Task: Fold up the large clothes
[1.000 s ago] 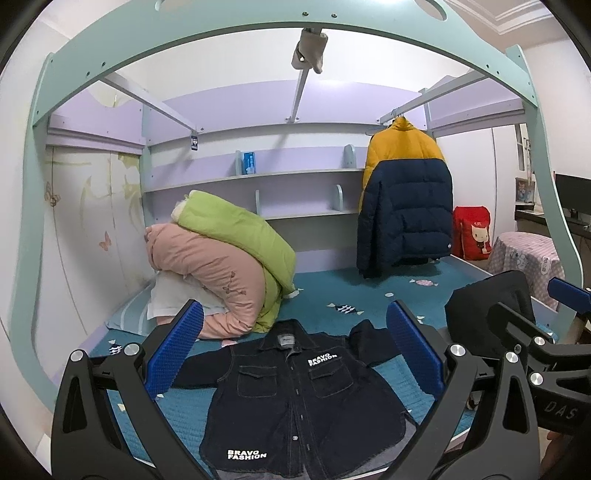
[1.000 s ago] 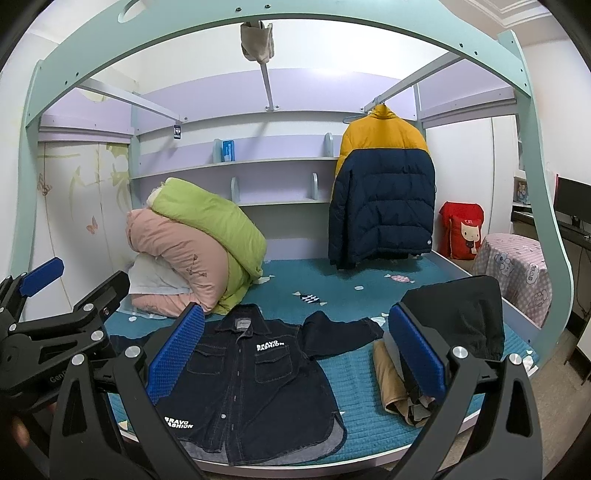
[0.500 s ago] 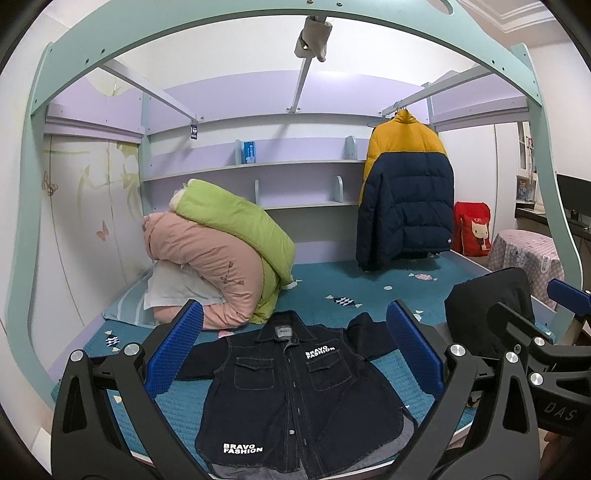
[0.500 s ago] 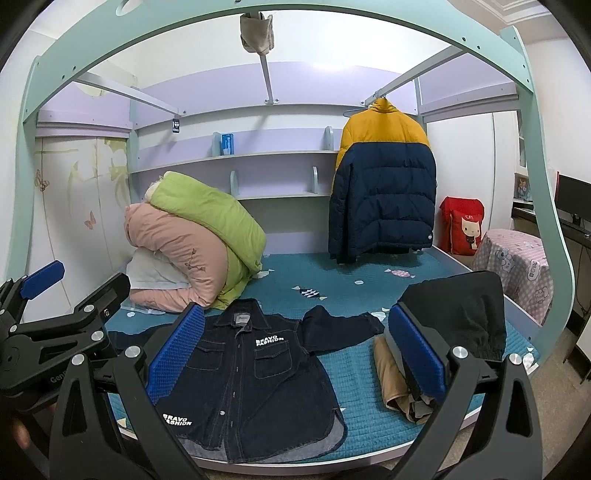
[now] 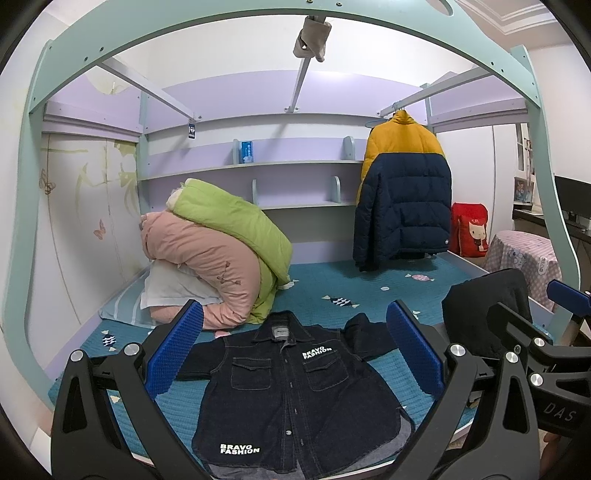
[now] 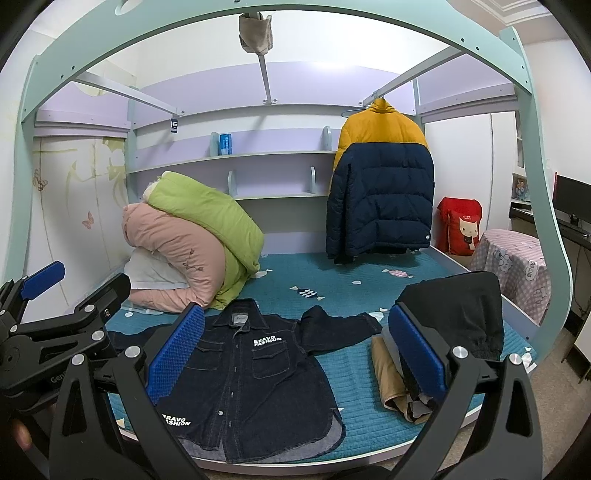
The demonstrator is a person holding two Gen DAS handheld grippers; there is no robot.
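A dark denim jacket (image 5: 288, 391) with white "BRAVO FASHION" print lies flat, front up, sleeves spread, at the front edge of the teal bed (image 5: 332, 280). It also shows in the right wrist view (image 6: 251, 373). My left gripper (image 5: 293, 350) is open and empty, held off the bed in front of the jacket. My right gripper (image 6: 295, 350) is open and empty, a little to the right of it. The right gripper shows at the right of the left wrist view (image 5: 532, 347); the left gripper shows at the left of the right wrist view (image 6: 55, 314).
A pile of folded dark and tan clothes (image 6: 443, 332) lies on the bed's right front. Rolled pink and green quilts (image 6: 192, 243) sit at the back left. A yellow and navy puffer coat (image 6: 380, 188) hangs at the back right. The mint bed frame (image 6: 295, 22) arches overhead.
Both grippers have tilted slightly upward and drawn back a little; the jacket sits lower in both views. Nothing on the bed has moved.
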